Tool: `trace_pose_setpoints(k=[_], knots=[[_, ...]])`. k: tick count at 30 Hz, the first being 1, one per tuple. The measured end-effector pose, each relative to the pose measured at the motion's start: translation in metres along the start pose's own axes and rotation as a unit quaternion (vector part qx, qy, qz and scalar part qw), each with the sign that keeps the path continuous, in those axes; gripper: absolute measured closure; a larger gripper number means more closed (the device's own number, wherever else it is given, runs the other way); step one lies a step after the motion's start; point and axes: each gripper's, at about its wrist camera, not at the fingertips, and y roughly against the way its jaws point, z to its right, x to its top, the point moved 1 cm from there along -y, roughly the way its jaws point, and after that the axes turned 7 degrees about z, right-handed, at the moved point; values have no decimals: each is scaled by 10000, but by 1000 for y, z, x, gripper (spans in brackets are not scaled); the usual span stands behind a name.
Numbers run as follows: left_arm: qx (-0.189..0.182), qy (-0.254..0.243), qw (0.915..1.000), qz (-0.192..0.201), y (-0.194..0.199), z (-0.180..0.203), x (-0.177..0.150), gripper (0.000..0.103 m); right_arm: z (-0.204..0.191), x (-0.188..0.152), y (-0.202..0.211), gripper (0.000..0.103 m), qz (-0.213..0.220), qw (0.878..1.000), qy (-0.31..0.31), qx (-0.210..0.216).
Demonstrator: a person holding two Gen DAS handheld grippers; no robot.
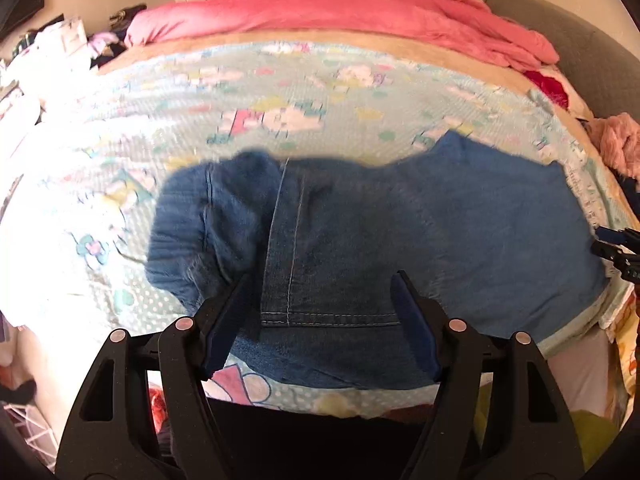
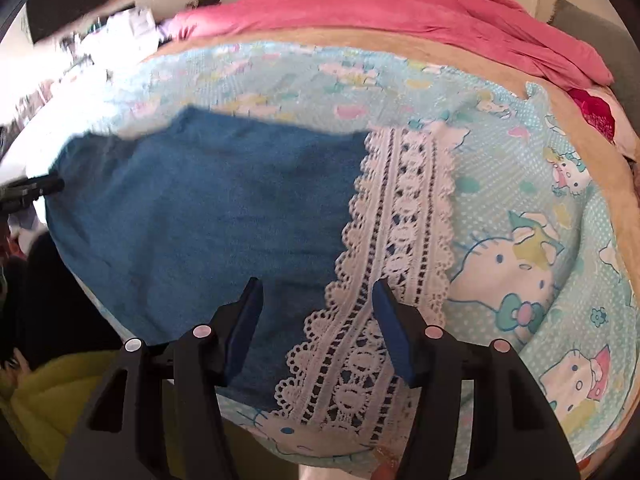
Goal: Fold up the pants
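Your bed (image 1: 120, 184): covered by a pale blue cartoon-cat sheet (image 2: 520, 208) with a tan border along its far side. Lying on it near you: blue denim pants (image 1: 400, 220), spread flat, ribbed waistband bunched at the left, white lace trim (image 2: 392, 240) at the right end. Far side: a rumpled pink blanket (image 1: 340, 12). Far right: a red cloth (image 2: 592, 114).

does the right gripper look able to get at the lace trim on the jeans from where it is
Probably yes. The right gripper is open and empty, hovering right over the white lace trim at the end of the jeans; nothing lies between them on the bedsheet.
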Motion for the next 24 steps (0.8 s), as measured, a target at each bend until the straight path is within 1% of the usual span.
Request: trace_pose_setpoints(k=[3,4,6,8,10,13,17,21,24], knots=[[-96,-34,9996,275,18,8,15,35,9,12,13,40,339,9988,-339,80],[-154,-46,9992,371,23,11,21,34,14,17,18,40,468,9980,-433,45],[-309,-74,9980,539,29,22,33,31,19,23,21,39,565,9969,-544,-6],[-414,-156,9973,587,27,31,42,29,27,29,23,39,615,9958,-686,-8],[-444,-271,9967,621,23,42,52,29,35,35,25,39,680,9945,-792,-59],[-578,-339,9957,639,17,54,64,26,46,42,30,39,788,9930,-862,-169],[-803,-391,9944,562,2,71,78,23,58,51,28,39,778,9924,-921,-247],[-1007,-489,9928,429,-19,86,89,21,68,61,15,39,658,9929,-966,-238],[-1068,-555,9925,206,-45,97,97,21,80,69,-8,39,452,9926,-1124,-44]])
